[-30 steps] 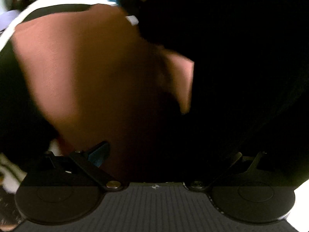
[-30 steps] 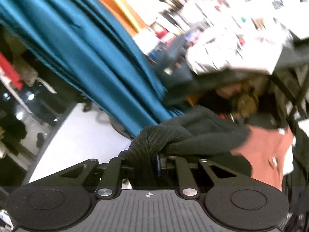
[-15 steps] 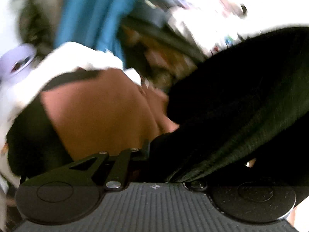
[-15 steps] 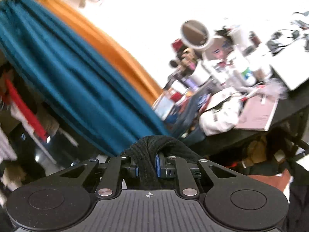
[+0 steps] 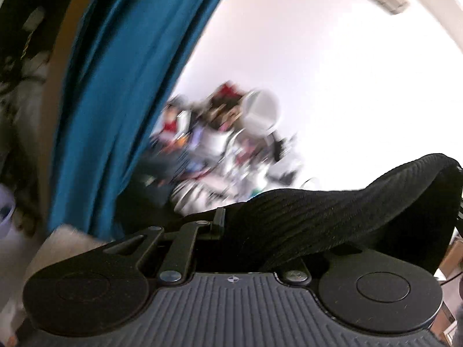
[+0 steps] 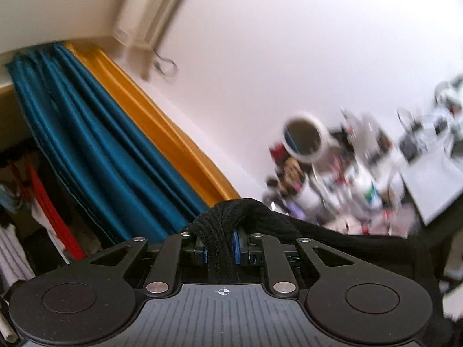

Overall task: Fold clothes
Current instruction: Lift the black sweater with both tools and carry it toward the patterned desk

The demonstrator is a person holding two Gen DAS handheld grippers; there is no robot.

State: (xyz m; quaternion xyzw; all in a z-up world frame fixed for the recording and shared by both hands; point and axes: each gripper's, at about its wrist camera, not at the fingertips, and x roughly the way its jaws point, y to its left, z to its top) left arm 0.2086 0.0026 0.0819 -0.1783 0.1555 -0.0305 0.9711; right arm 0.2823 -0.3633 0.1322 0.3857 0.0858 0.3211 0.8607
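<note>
A black ribbed knit garment (image 5: 332, 214) is lifted high in the air and stretches away to the right in the left wrist view. My left gripper (image 5: 228, 225) is shut on one part of it; the cloth drapes over and hides the right finger. In the right wrist view my right gripper (image 6: 220, 245) is shut on a bunched fold of the same black garment (image 6: 228, 214), pinched between its blue pads (image 6: 236, 247), and the cloth trails off to the right.
A teal curtain (image 6: 95, 150) and an orange curtain (image 6: 162, 133) hang at the left before a white wall. A cluttered desk (image 6: 361, 179) with a round mirror (image 6: 303, 141) stands beyond. Hanging clothes (image 6: 43, 217) show at far left. An air conditioner (image 6: 144, 23) sits high on the wall.
Both grippers rose with the black garment, and the views swung from the clothes pile to the wall. The left gripper, open over the pink cloth, shut on the black garment.
</note>
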